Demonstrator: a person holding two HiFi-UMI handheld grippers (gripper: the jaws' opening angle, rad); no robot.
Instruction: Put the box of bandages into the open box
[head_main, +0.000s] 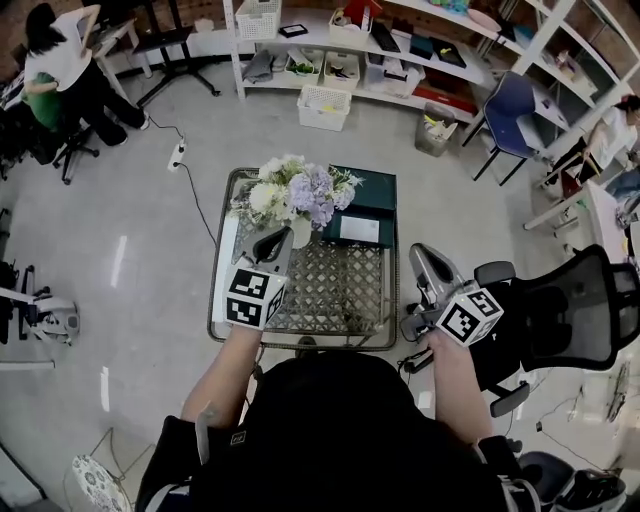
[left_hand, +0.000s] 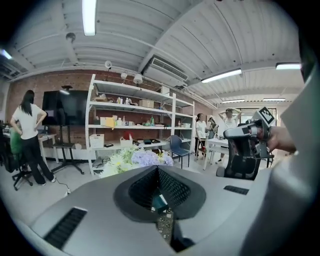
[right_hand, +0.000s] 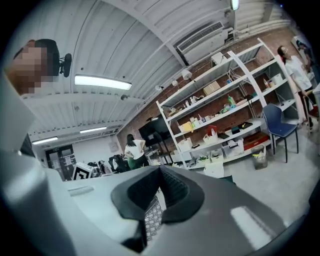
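- Over the bench (head_main: 340, 292), in the head view, my left hand-held gripper (head_main: 270, 243) hovers just beside the flowers (head_main: 295, 192), and my right hand-held gripper (head_main: 425, 262) hangs off the bench's right edge. A dark green box (head_main: 372, 188) lies at the far side with a flat white rectangle (head_main: 360, 229) on it. I take the rectangle for the box of bandages, though I cannot be sure. The bench top is an open metal lattice in a thin frame.
- Left gripper view: my ribbed black pads (left_hand: 172, 187) are clenched together with nothing between them. To do this well, I should spread the jaws before descending, then pinch the thin carton by its long edges, gently, clear of the soft petals.
- Right gripper view: these jaws are also pressed together and empty, with the lattice (right_hand: 152, 220) showing below.
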